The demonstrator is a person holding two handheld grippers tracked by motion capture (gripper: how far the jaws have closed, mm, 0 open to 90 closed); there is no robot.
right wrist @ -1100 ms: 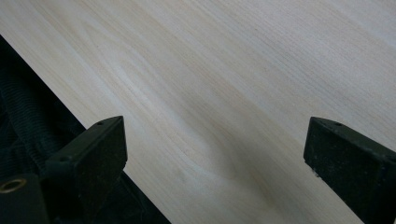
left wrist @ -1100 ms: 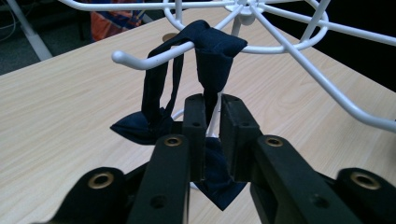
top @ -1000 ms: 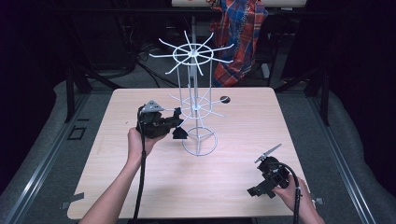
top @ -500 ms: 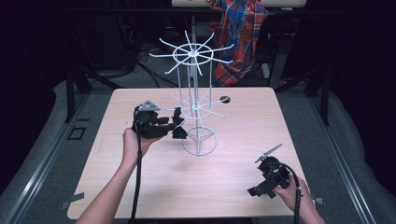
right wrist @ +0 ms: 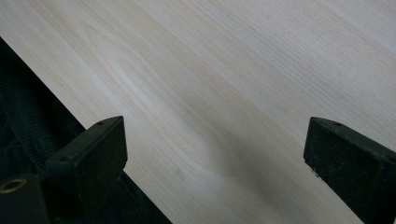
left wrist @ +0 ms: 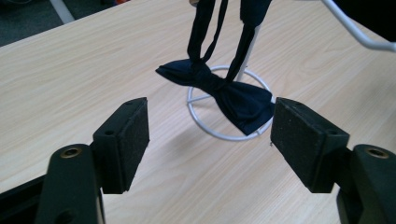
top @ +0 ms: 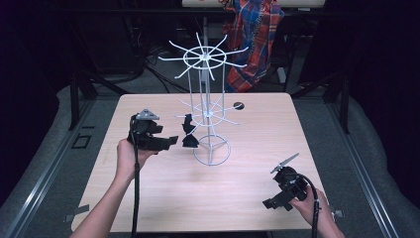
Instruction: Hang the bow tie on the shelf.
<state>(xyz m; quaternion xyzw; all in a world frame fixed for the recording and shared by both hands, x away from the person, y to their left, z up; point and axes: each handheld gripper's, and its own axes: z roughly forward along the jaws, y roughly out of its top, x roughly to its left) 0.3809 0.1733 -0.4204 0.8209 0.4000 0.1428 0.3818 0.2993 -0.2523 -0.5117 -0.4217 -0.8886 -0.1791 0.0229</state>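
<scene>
A dark blue bow tie (left wrist: 219, 91) is seen hanging by its strap from a lower arm of the white wire rack (top: 208, 114), just above the ring base and the tabletop (top: 163, 198). Its long axis is tilted, one end pointing toward the rack base. The left tool (top: 171, 142) is held just beside it; its jaws have just been opening, and nothing is gripped. The right tool (top: 271, 203) is kept wide open and empty near the front edge.
</scene>
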